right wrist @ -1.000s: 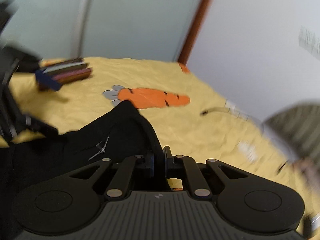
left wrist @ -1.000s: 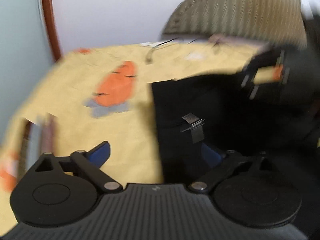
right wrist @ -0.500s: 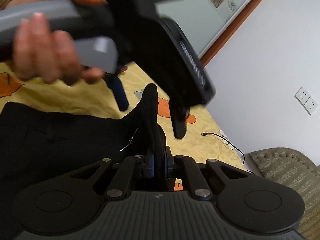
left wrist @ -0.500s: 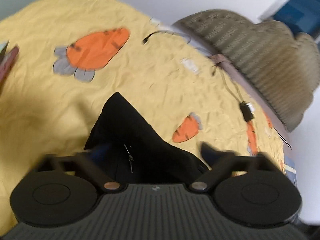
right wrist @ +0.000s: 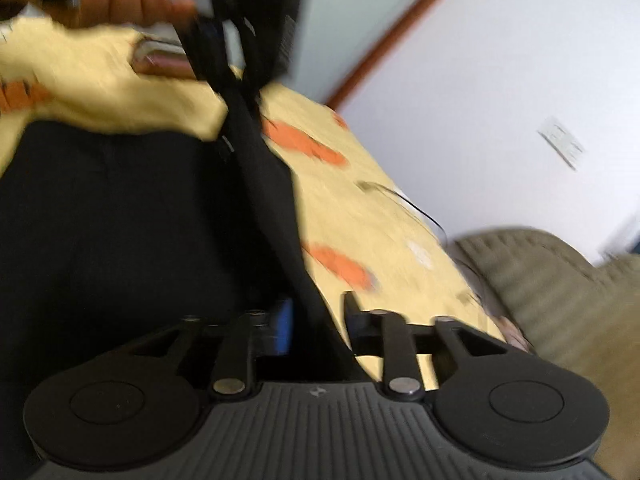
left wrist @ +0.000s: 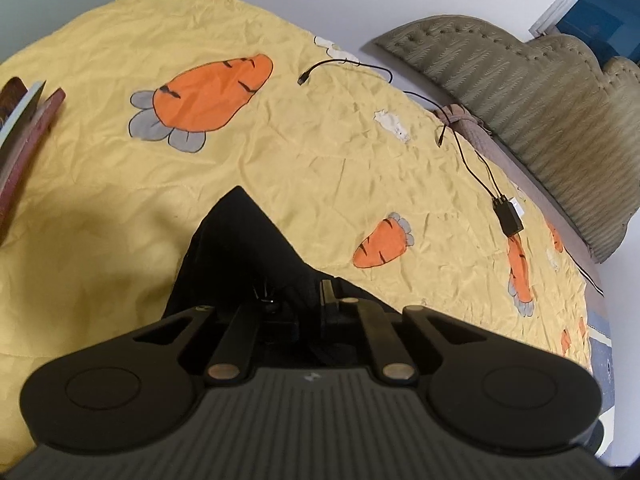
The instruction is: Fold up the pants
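Note:
Black pants [left wrist: 240, 240] lie on a yellow bedsheet with carrot prints. In the left wrist view my left gripper [left wrist: 308, 304] is shut on a corner of the pants and holds it raised above the sheet. In the blurred right wrist view the pants [right wrist: 120, 220] spread to the left, and a taut edge runs up to the left gripper [right wrist: 240, 32], held in a hand at the top. My right gripper [right wrist: 316, 324] has its jaws parted, with the pants' edge passing loosely between them.
A black charging cable with an adapter [left wrist: 508, 216] lies on the sheet [left wrist: 320, 140] near the olive headboard [left wrist: 540, 92]. A stack of books [left wrist: 24, 128] sits at the left. A white wall with a socket [right wrist: 560, 144] stands beyond the bed.
My left gripper has closed on the pants' corner and lifted it. My right gripper, shut on the pants before, has opened its jaws. The right view has swung and blurred.

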{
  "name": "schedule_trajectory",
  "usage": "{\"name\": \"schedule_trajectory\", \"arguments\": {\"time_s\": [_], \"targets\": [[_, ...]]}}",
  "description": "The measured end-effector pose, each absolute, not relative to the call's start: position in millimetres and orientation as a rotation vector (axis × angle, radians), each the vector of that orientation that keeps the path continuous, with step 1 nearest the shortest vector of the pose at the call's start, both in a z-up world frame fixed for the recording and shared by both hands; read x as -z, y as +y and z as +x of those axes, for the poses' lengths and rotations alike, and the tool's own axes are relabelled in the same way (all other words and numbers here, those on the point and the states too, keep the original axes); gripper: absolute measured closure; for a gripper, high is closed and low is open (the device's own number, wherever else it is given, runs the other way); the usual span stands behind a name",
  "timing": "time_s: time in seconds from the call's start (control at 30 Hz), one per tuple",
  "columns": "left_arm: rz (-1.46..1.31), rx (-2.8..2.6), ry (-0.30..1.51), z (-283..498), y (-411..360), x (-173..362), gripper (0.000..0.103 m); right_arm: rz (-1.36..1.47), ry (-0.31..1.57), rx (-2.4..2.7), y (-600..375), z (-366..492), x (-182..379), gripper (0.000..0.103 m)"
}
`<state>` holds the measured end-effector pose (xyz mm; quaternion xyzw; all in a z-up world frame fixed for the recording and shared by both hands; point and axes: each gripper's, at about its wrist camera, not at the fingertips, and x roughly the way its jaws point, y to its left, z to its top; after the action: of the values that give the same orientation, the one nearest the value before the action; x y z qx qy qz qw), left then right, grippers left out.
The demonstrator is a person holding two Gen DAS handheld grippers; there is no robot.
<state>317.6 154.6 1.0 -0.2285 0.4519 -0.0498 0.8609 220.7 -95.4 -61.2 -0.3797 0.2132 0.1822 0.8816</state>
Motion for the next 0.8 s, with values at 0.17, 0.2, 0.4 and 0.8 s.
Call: {"name": "schedule_trajectory", "arguments": {"time_s": [0.17, 0.2, 0.4, 0.8], "targets": [[-0.503, 0.093, 0.957, 317, 157, 0, 0.096, -0.771, 0.505, -0.298, -142, 219, 69, 0.058], [-0.509, 0.094, 0.958, 317, 159, 0, 0.096, -0.783, 0.515, -0.295, -146, 218, 69, 0.058], [-0.543, 0.083, 0.964, 317, 166, -1, 0.096, -0.840, 0.556, -0.277, -148, 227, 83, 0.075], [-0.453, 0.170, 0.884, 279, 171, -16, 0.095, -0.992, 0.447, -0.168, -132, 142, 50, 0.099]]}}
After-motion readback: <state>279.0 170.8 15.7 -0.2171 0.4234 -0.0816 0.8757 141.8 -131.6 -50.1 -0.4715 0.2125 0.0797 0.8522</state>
